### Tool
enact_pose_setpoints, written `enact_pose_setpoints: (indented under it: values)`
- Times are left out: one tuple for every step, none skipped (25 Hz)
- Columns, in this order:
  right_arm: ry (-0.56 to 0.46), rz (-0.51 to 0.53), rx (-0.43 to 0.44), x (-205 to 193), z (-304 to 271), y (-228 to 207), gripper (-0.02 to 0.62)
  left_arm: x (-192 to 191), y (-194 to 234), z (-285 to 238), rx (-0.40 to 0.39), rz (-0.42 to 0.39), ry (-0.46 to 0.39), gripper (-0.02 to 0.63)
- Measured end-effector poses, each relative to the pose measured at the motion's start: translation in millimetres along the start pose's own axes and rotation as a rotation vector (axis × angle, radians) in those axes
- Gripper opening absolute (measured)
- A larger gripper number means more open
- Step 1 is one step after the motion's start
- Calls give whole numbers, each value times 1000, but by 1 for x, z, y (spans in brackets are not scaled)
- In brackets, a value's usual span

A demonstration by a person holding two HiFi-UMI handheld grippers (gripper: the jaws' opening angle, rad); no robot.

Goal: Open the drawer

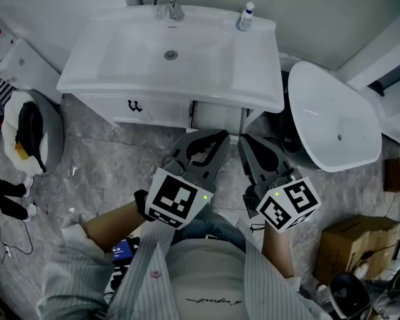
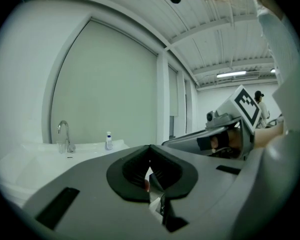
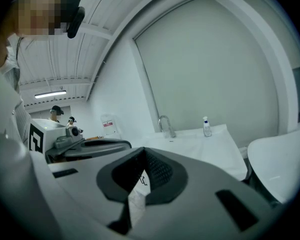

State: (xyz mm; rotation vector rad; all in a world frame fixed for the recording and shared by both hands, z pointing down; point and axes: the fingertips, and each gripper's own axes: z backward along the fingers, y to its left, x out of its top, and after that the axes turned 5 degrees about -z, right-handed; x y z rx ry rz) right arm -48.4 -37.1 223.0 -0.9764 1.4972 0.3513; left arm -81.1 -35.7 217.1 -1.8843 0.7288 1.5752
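Note:
A white vanity with a basin [image 1: 120, 79] stands ahead of me, and its white drawer front [image 1: 160, 111] below the basin carries a small dark handle [image 1: 135, 105]. The drawer looks closed. My left gripper [image 1: 220, 137] is held level a short way in front of the vanity, to the right of the handle, shut with nothing in it. My right gripper [image 1: 243, 141] hangs beside it, also shut and empty. In the left gripper view the jaws [image 2: 150, 148] meet at their tips, with the basin [image 2: 45, 156] at left. The right gripper view shows its jaws [image 3: 143, 150] closed too.
A faucet [image 1: 165, 2] and a small bottle [image 1: 245, 17] stand on the basin's back rim. A toilet with a white lid [image 1: 333, 115] is right of the vanity. A cardboard box [image 1: 357, 242] sits on the floor at right, and a black-and-white bag [image 1: 27, 129] at left.

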Motion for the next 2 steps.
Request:
enact_pose_setpoints:
  values:
    - [-2,1,0,1,-1,0,8,0,0,-1,-7,-9,-2,15]
    - [-4,1,0,1,-2,0,8,0,0,-1,-15,-18,-4,17]
